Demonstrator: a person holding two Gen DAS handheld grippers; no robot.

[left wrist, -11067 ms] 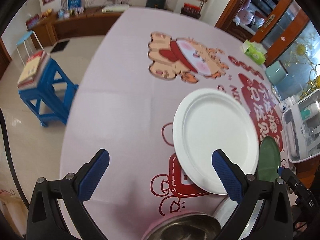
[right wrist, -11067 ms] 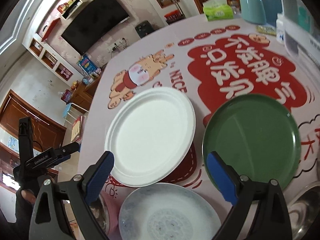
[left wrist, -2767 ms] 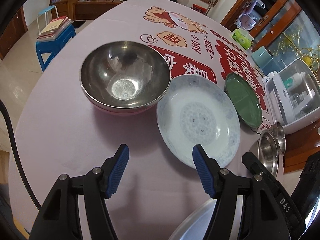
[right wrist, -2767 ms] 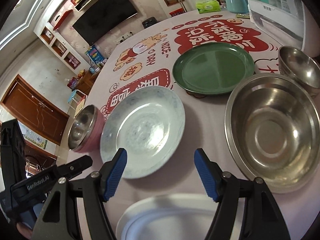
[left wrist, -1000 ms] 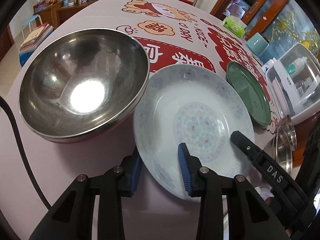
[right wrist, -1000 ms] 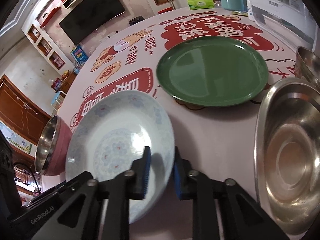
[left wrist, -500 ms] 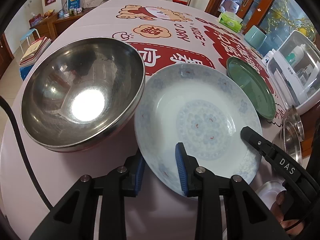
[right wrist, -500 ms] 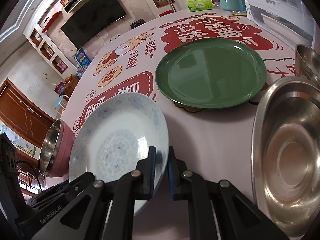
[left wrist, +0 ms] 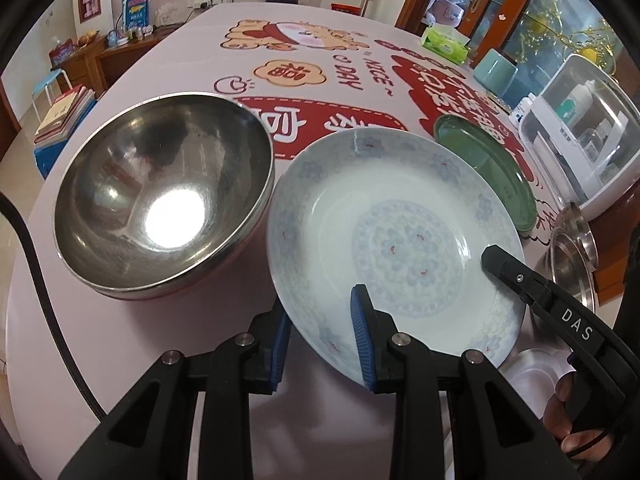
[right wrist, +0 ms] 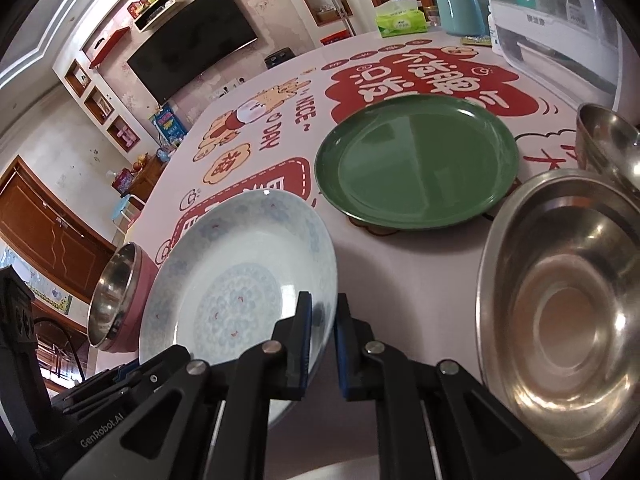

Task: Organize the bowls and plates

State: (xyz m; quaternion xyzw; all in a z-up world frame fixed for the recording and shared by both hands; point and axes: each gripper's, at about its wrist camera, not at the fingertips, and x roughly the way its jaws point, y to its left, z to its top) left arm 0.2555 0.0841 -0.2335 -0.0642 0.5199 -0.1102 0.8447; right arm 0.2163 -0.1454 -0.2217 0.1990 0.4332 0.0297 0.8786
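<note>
A: How is the blue-patterned porcelain plate (left wrist: pixel 400 216) held?

B: Its near rim is gripped by both claws. The left claw (left wrist: pixel 322 334) is clenched on one side of the rim, the right claw (right wrist: pixel 322 320) on the other. The plate is tilted, its near edge raised off the tabletop (left wrist: pixel 168 344).

A: What is seen around it?

B: A pink-sided steel bowl (left wrist: pixel 160 188) is touched on its left. A green plate (right wrist: pixel 416 164) lies beyond, apart; a large steel bowl (right wrist: pixel 568 308) is set to the right.

A wall-mounted television (right wrist: pixel 192 46) hangs above a wooden sideboard (left wrist: pixel 100 62), near a blue stool (left wrist: pixel 50 88).
</note>
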